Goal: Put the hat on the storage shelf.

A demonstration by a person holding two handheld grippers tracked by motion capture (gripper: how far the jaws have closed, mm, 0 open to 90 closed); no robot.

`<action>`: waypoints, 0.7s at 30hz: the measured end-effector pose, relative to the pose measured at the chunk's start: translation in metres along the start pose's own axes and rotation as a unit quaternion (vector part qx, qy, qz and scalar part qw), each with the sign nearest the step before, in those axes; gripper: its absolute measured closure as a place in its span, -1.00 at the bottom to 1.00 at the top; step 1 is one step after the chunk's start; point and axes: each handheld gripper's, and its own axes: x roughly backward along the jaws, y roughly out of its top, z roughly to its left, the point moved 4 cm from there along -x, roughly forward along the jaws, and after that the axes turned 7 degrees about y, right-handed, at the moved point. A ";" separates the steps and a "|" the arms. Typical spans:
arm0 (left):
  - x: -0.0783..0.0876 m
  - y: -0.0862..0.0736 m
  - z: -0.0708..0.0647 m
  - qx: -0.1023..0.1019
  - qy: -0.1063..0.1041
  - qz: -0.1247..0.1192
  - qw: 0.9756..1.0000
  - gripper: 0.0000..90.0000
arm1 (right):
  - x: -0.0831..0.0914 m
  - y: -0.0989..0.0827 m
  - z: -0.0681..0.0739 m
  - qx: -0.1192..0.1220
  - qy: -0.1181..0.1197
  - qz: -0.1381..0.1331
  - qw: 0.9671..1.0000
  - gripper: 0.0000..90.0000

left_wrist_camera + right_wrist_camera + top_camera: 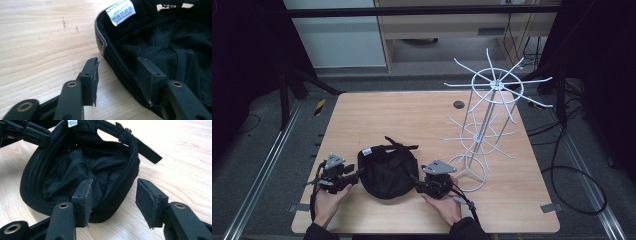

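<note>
A black cap (388, 170) lies upside down on the wooden table (387, 110), near the front edge. My left gripper (361, 172) stands at its left rim. In the left gripper view the cap (162, 42) has its rim between the jaws of the left gripper (117, 62): one jaw over the bare wood, the other inside the cap, with gaps showing, so it is open. My right gripper (414, 179) is at the cap's right side. In the right gripper view, the right gripper (114, 182) straddles the rim of the cap (75, 170) and is open too.
A white wire display rack (484, 130) with spoked arms stands at the table's right, close to my right gripper. The cap's back strap (142, 145) sticks out over the wood. A white care label (121, 11) is sewn inside the rim. A person's hands (329, 205) hold both grippers.
</note>
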 end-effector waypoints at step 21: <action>-0.006 -0.006 -0.012 0.007 -0.007 0.026 1.000 0.61 | -0.022 -0.007 -0.001 -0.011 -0.010 0.074 0.997 0.78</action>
